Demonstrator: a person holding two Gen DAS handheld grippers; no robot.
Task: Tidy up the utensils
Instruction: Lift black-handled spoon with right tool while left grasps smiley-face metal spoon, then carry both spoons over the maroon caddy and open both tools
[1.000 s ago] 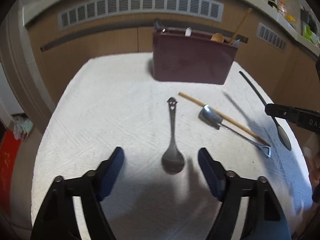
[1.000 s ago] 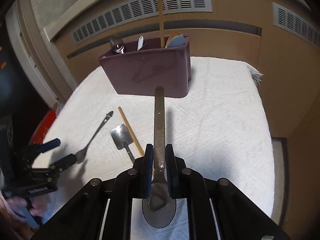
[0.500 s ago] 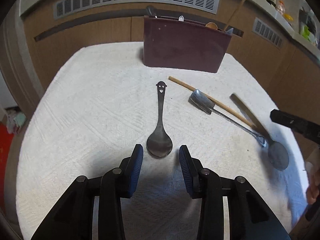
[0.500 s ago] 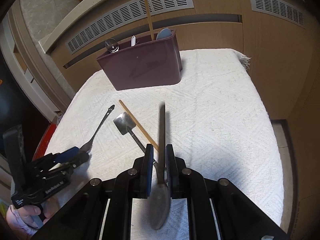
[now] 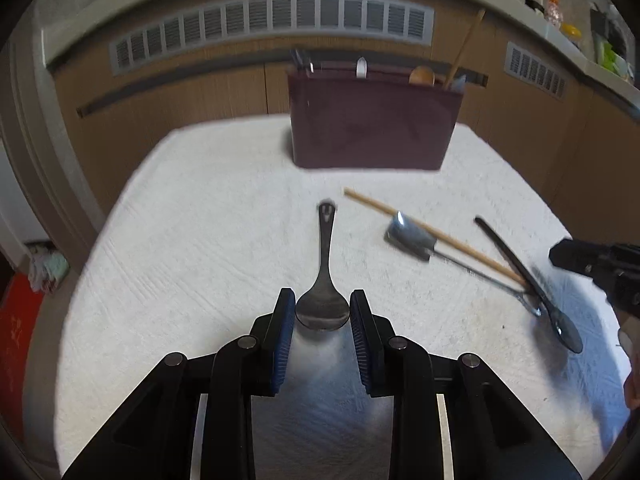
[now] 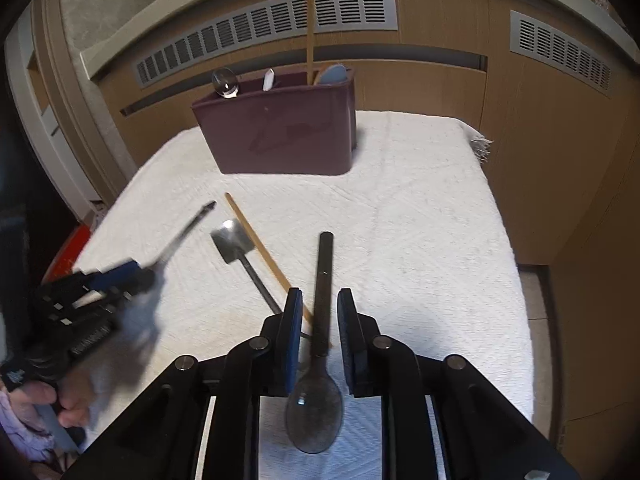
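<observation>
Utensils lie loose on the white textured cloth (image 5: 200, 240) covering the desk, others stand in the maroon rectangular plastic holder (image 5: 372, 128) at 12 o'clock in the left wrist view. Small steel spoon with a cut-out handle end (image 5: 324, 280) sits dead centre, handle toward 12, bowl toward 6. Left gripper (image 5: 322, 312) has its blue-padded fingers (image 5: 283, 332) on either side of that bowl, touching or nearly so; can't tell if they actually pinch it. At 3 o'clock of the spoon: flat square-headed steel spatula (image 5: 412, 238), a single light wooden chopstick (image 5: 432, 234) lying along it, both running diagonally toward 4 o'clock. Further out, long dark spoon with a black handle (image 5: 532, 284), bowl toward 5 o'clock, handle crossing the chopstick's near end.

Right wrist view: right gripper (image 6: 319, 316), fingers (image 6: 292, 332) spread apart, dark spoon's handle between them, gaps visible both sides, bowl lying on the cloth under the gripper body at 6 o'clock. Holder at 12 o'clock has a round steel spoon (image 6: 226, 82), a white-tipped handle (image 6: 268, 79), a tall wooden stick (image 6: 310, 32) and a pale blue scoop (image 6: 334, 74) sticking up. Left gripper shows blurred at 9 o'clock.
</observation>
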